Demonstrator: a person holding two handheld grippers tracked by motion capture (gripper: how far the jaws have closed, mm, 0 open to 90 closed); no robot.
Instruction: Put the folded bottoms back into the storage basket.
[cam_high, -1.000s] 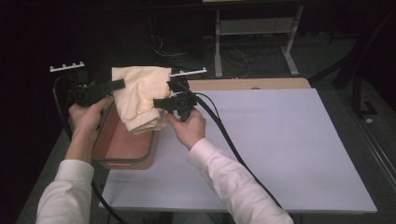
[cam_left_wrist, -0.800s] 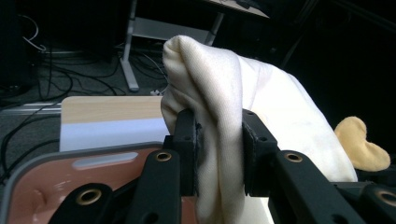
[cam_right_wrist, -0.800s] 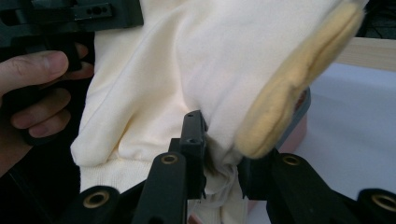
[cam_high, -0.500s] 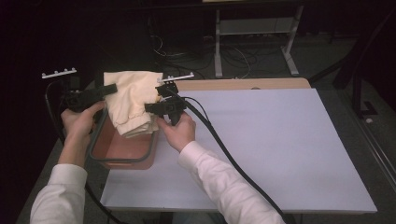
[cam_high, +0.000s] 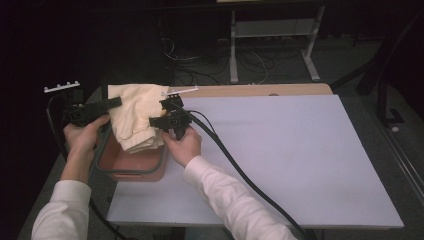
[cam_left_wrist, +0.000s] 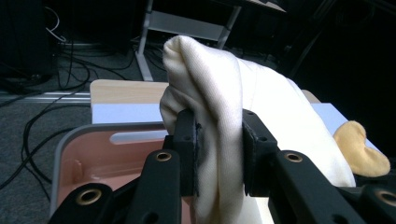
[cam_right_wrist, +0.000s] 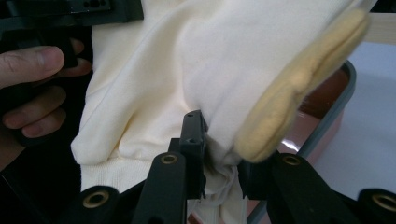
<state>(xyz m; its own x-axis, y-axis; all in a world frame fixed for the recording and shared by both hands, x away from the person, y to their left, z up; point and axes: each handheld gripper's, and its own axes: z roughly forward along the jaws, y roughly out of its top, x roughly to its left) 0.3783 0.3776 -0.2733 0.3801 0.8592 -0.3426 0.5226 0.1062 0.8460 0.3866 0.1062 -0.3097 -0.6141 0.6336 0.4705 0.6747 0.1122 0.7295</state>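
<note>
Both grippers hold a cream cloth in the air over a pink bin that sits at the left edge of the table, partly over the near-left part of its white mat. The left gripper pinches a fold of the cloth between its jaws; in the left gripper view the fabric bulges up thickly between the two pads. The right gripper is clamped on the cloth's other side, with a bunched hem caught between its jaws in the right gripper view, just beside a yellow lining or cuff that curls out of the cloth.

The work looks like putting the cloth into the bin, and by my reading it is about half done. The cloth is gathered into a loose bundle and already hangs above the bin's far half, its lower edge dipping near or just below the grey rim. The bin's floor shows bare in the left gripper view, so nothing rests inside yet as far as I can see.

What is left: lowering the bundle until it lies inside, letting both grips go, and perhaps tucking in any fabric that drapes over the rim. The far edge of the cloth sits near the rim, so it may snag there.
</note>
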